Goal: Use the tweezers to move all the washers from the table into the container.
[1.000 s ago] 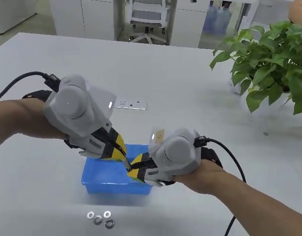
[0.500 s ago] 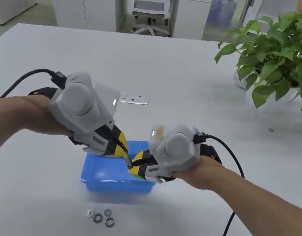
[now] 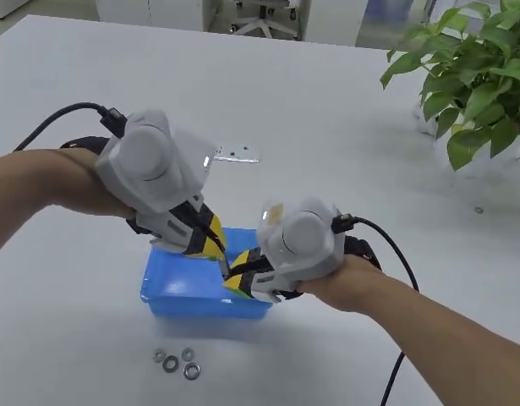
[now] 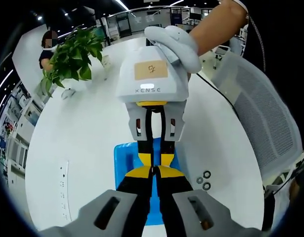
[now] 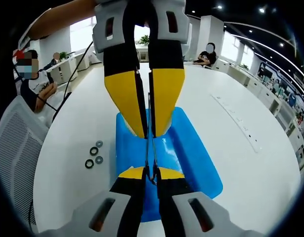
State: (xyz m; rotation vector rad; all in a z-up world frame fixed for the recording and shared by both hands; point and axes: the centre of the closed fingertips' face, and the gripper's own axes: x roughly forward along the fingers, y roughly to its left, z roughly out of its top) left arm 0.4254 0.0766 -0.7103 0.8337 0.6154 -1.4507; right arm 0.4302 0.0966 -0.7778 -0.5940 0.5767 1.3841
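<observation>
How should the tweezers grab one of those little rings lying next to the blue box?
Pinch a washer by its rim, coming down from above: one tip of the tweezers in the hole, one outside. The washers lie flat on the table, so there is probably no edge to catch from the side.

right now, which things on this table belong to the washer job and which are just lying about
For the job:
washers, loose in front of the container
blue container
tweezers, pinched between the two grippers
left gripper
right gripper

Just lying about:
potted plant
white socket strip
</observation>
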